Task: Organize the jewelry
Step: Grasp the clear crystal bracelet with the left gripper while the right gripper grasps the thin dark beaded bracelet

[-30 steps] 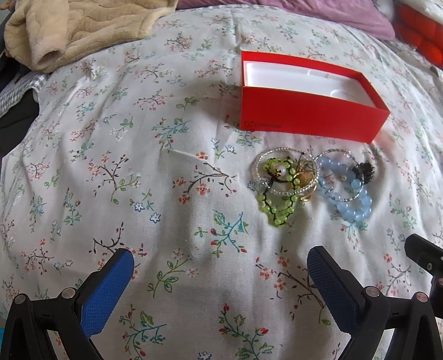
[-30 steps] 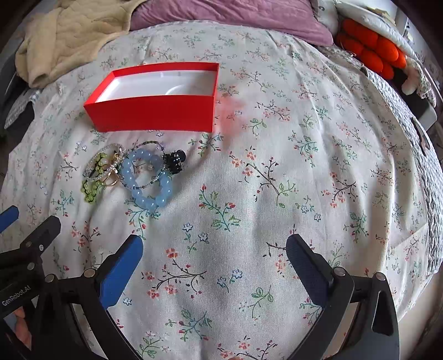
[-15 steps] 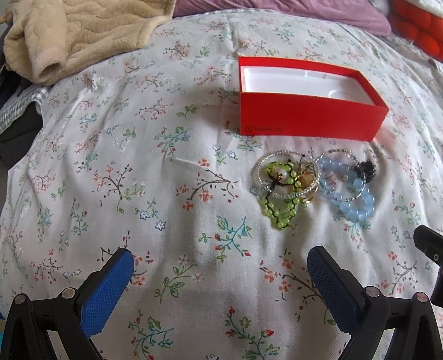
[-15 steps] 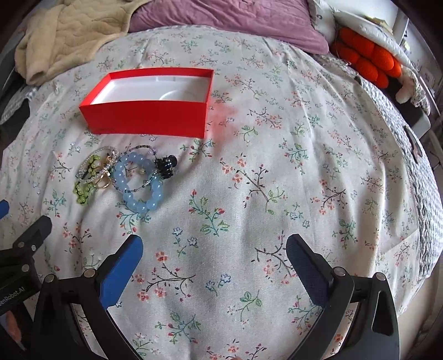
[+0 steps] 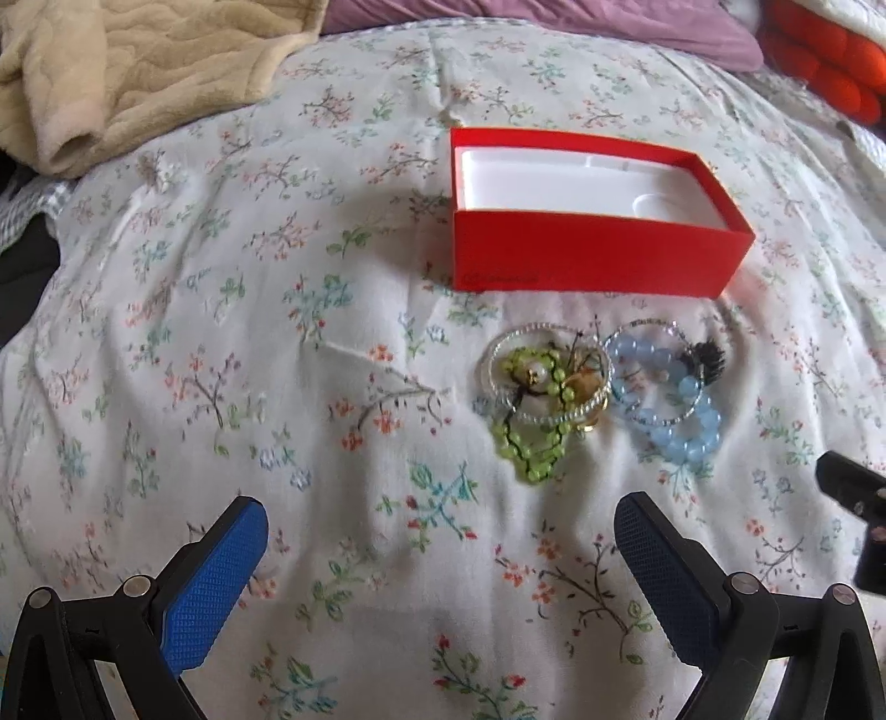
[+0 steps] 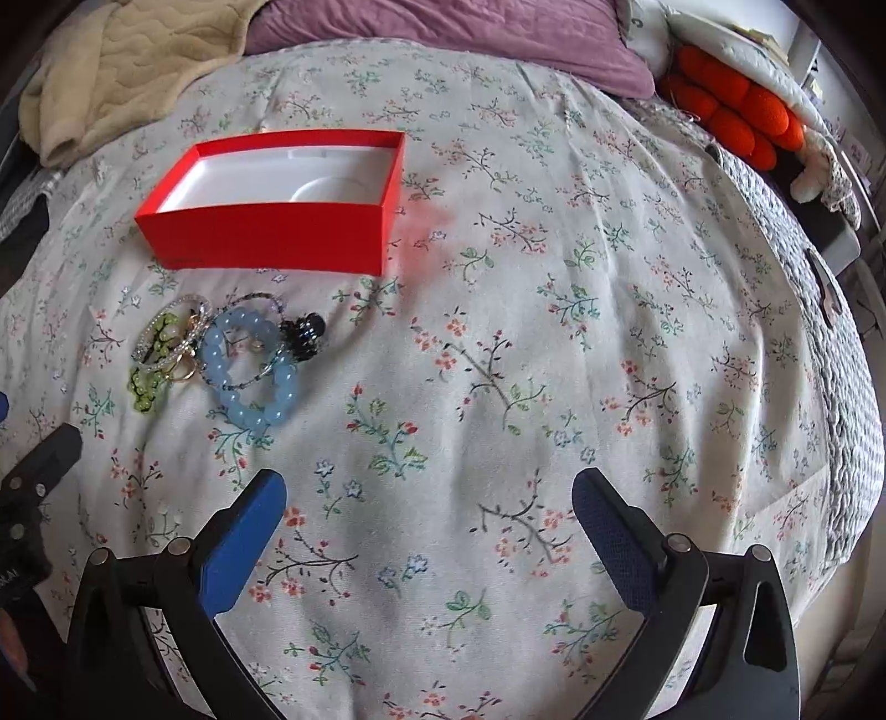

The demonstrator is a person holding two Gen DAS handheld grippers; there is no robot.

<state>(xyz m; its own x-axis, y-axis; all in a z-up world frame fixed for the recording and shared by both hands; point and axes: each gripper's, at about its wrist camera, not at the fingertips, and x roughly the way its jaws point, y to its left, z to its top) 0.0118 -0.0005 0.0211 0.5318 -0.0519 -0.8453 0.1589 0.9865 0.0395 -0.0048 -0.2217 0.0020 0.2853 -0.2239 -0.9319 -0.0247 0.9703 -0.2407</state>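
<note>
A red box [image 5: 587,255] [image 6: 277,238] with a white empty inside stands open on the flowered bedspread. Just in front of it lies a tangle of jewelry: a green bead bracelet [image 5: 529,443] [image 6: 147,390], a clear bead bangle [image 5: 545,374], a gold piece [image 5: 587,385], a pale blue bead bracelet [image 5: 684,437] [image 6: 260,404] and a small black ornament [image 5: 706,360] [image 6: 303,332]. My left gripper [image 5: 440,559] hovers open, near side of the pile. My right gripper [image 6: 429,534] is open too, right of the pile, holding nothing.
A beige blanket [image 5: 138,72] [image 6: 122,66] is heaped at the far left, a purple pillow [image 6: 443,33] at the head of the bed, an orange cushion [image 6: 731,105] far right. The bed's edge [image 6: 847,443] drops off at the right.
Both views have shifted so that the box and jewelry sit lower and closer in frame. Both grippers stay open; the jewelry has not moved on the bedspread.
</note>
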